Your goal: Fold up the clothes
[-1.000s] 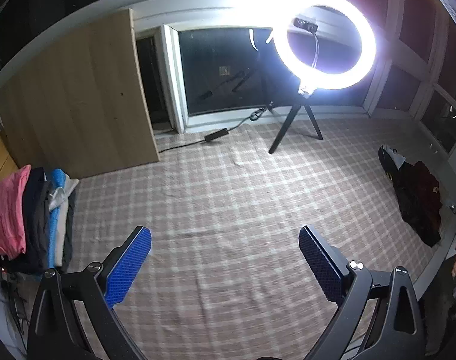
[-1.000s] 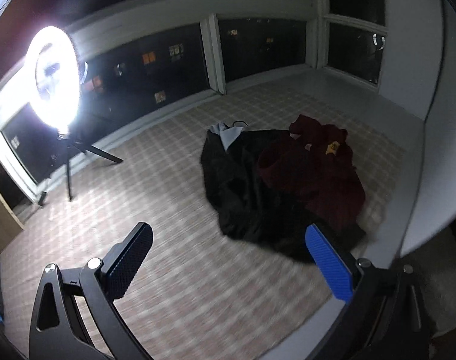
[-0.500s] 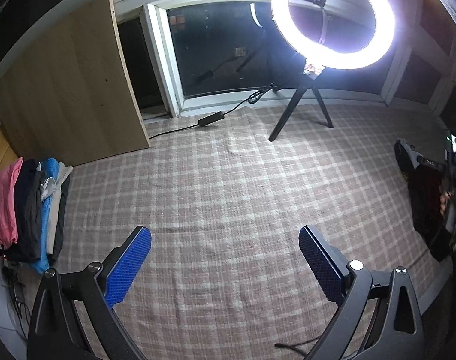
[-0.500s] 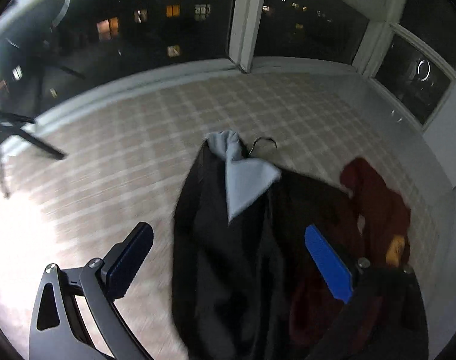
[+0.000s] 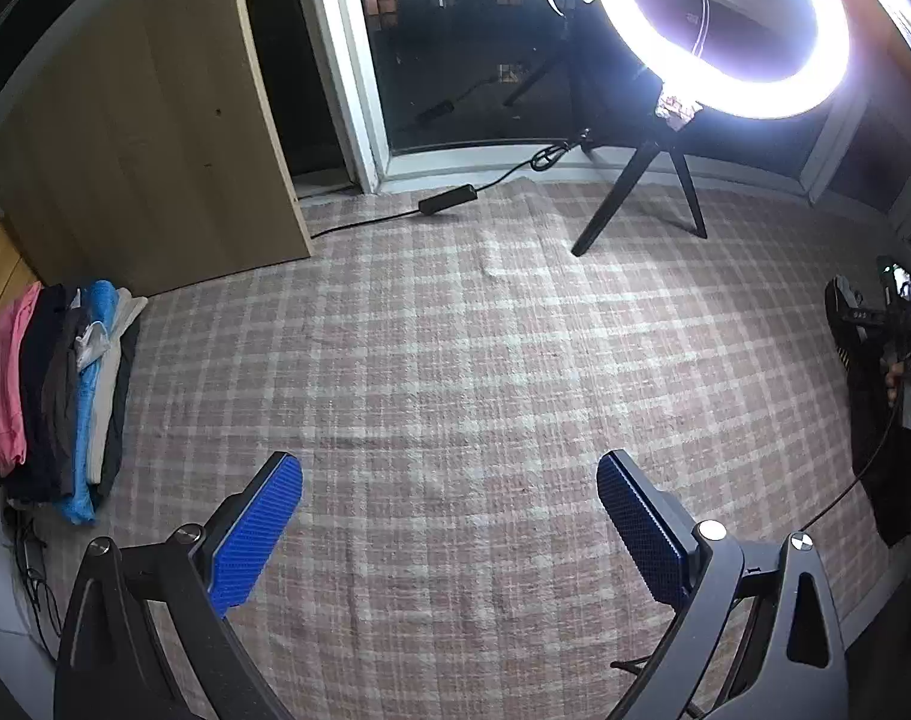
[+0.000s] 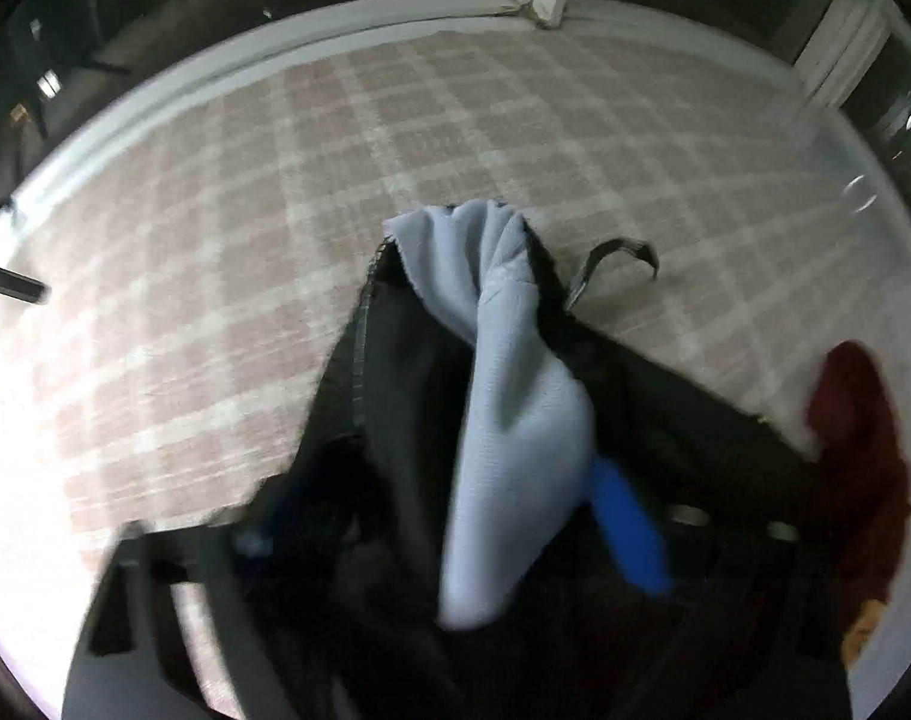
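Left wrist view, left to right:

- Pile (image 5: 53,396): we are seeing folded clothes stacked on edge at the rug's left border, in pink, dark, bright blue knit and off-white layers.
- Board (image 5: 149,138): a flat pale wood-grain panel is standing upright behind the pile.
- Rug (image 5: 455,330): a woven pink and cream check is lying flat with slight ripples.
- Left gripper (image 5: 449,468): black frame, blue ribbed pads. Its fingers are standing wide apart over bare rug and holding nothing.
- Adapter (image 5: 446,199): a black oblong block is lying on its cable by the window sill.
- Ring light (image 5: 725,90): a glowing white hoop is sitting on a black tripod (image 5: 635,192).
- Dark clothes are lying at the rug's far right edge.

Right wrist view, left to right:

- Right gripper (image 6: 437,486): we are seeing it blurred. Its jaws have just been closing with the jacket's cloth between them. The blue right pad (image 6: 629,528) is lying against the lining. The other pad is lost in dark cloth, so we cannot tell whether both are pressing.
- Jacket (image 6: 395,390): smooth black fabric is lying crumpled on the rug, directly under this gripper.
- Lining (image 6: 515,390): soft pale blue fleece is turning out of the jacket in a twisted fold.
- Loop (image 6: 611,258): a thin black strap is curling up beside the collar.
- Maroon top (image 6: 857,420): plush dark red cloth is touching the jacket's right side. It is bearing a yellowish patch, too blurred to read.
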A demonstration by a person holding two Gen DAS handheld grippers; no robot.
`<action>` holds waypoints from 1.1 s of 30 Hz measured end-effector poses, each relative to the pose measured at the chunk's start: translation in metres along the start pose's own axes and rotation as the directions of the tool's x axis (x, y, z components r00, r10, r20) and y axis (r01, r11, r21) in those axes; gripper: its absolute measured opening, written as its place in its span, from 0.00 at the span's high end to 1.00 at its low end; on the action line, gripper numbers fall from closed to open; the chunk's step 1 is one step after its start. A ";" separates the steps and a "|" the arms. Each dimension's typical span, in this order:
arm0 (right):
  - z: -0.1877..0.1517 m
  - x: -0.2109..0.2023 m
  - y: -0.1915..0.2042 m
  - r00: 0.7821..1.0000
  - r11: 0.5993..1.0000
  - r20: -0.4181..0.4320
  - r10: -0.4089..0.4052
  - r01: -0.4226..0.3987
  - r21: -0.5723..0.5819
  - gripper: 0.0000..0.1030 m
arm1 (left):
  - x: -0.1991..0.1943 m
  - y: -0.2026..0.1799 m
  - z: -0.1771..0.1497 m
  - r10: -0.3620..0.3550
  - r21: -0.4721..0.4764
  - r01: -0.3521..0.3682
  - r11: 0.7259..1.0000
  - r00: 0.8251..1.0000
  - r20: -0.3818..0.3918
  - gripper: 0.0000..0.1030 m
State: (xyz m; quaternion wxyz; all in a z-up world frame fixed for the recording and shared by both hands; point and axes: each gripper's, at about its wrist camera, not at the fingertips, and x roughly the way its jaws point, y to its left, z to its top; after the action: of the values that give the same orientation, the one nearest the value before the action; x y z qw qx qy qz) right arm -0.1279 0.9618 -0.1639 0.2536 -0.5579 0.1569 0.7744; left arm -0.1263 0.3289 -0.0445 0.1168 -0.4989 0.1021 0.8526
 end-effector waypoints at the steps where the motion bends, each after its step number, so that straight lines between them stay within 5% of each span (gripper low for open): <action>1: -0.001 -0.004 -0.003 1.000 1.000 -0.008 0.019 -0.019 0.008 0.95 | 0.001 -0.002 0.000 -0.004 0.007 0.004 1.000 1.000 -0.003 0.04; 7: -0.014 -0.054 -0.023 0.990 0.989 0.055 0.127 -0.131 0.074 0.96 | 0.001 -0.010 0.000 -0.034 0.053 0.033 0.998 0.999 0.005 0.04; 13: -0.043 -0.168 -0.034 0.931 0.946 0.248 0.269 -0.304 0.116 0.96 | -0.001 -0.003 -0.004 -0.079 0.060 0.078 0.995 0.997 0.015 0.04; 23: -0.114 -0.377 0.007 0.741 0.865 0.502 0.446 -0.501 -0.030 0.96 | -0.023 0.030 -0.020 -0.170 0.065 0.166 0.984 0.983 0.070 0.04; 28: -0.163 -0.465 0.063 0.668 0.838 0.534 0.518 -0.520 -0.164 0.96 | -0.043 0.069 -0.029 -0.189 0.038 0.186 0.982 0.974 0.123 0.04; 33: -0.201 -0.517 0.136 0.581 0.753 0.493 0.648 -0.587 -0.299 0.96 | -0.064 0.120 -0.045 -0.174 -0.005 0.177 0.984 0.969 0.173 0.04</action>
State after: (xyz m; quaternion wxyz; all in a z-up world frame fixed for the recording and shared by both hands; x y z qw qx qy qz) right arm 0.0812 0.6319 0.2530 -0.0264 -0.2231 0.2177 0.9498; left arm -0.0948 0.1951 -0.0031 0.1949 -0.4316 0.0382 0.8799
